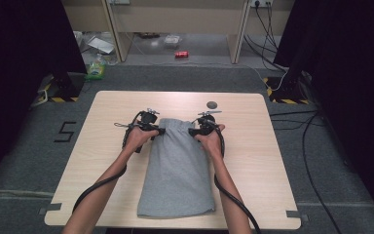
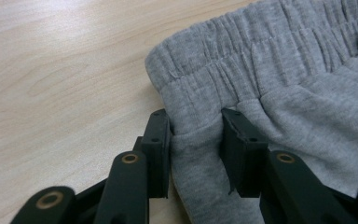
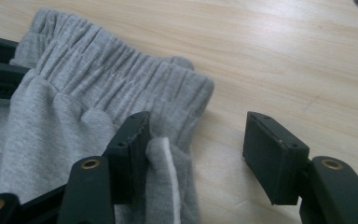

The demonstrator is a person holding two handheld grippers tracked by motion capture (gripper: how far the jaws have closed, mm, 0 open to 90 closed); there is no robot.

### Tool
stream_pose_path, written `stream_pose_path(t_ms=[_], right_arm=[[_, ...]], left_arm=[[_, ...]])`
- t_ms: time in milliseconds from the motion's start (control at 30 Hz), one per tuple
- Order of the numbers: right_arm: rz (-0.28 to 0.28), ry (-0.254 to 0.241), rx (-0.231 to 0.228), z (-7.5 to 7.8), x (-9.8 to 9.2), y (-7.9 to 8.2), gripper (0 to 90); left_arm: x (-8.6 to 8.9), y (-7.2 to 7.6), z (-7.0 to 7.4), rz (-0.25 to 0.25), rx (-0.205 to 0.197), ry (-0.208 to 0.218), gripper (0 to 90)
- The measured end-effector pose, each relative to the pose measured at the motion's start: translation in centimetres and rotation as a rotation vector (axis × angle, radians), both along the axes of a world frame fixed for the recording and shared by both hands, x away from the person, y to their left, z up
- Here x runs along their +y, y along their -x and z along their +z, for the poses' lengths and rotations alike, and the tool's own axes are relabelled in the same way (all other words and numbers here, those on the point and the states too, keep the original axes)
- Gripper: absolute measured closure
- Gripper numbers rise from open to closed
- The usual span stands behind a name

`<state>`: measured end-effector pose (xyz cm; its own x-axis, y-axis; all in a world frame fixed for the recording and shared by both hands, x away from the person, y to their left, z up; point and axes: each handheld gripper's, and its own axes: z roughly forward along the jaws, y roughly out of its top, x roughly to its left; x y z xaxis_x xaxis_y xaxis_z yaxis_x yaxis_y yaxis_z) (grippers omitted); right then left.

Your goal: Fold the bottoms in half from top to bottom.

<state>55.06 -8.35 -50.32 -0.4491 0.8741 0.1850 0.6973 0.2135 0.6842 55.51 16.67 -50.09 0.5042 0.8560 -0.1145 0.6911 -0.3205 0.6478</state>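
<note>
A grey garment with an elastic waistband (image 1: 177,170) lies folded lengthwise on the wooden table (image 1: 253,161), waistband at the far end. My left gripper (image 1: 159,130) sits at the waistband's left corner. In the left gripper view its jaws (image 2: 196,116) pinch a fold of the grey cloth (image 2: 270,70) just below the elastic. My right gripper (image 1: 193,131) is at the right corner. Its jaws (image 3: 199,122) stand wide apart, one pad against the cloth's edge (image 3: 98,74), the other over bare wood.
A small dark round object (image 1: 212,104) lies on the table beyond the right gripper. On the floor behind are a red can (image 1: 181,54) and a green bottle (image 1: 96,68). Black stands flank the table, and cables run along the right.
</note>
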Motion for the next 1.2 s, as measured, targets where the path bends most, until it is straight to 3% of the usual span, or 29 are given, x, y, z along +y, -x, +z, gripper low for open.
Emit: stream_pose_path(t_ms=[167,400,767,833,967,1200], right_arm=[[0.006,-0.026,0.024,-0.1,-0.1,-0.1,42.9],[0.025,-0.017,0.022,-0.2,0.4,0.1,49.3],[0.045,-0.071,0.059,-0.3,0.6,0.3,74.0],[0.044,-0.079,0.048,-0.2,0.5,0.3,76.0],[0.044,-0.111,0.014,0.4,-0.2,0.3,77.6],[0.055,-0.15,-0.05,2.5,-1.3,0.0,78.2]], left_arm=[[0.0,0.0,0.0,0.0,0.0,0.0,63.5],[-0.1,0.0,0.0,0.002,0.0,-0.002,63.5],[0.1,0.1,0.0,-0.01,0.002,0.023,69.0],[0.1,0.0,0.1,-0.016,0.0,0.022,70.1],[0.3,0.1,0.9,-0.019,-0.005,0.061,71.6],[0.5,0.1,3.5,-0.036,-0.058,0.105,72.5]])
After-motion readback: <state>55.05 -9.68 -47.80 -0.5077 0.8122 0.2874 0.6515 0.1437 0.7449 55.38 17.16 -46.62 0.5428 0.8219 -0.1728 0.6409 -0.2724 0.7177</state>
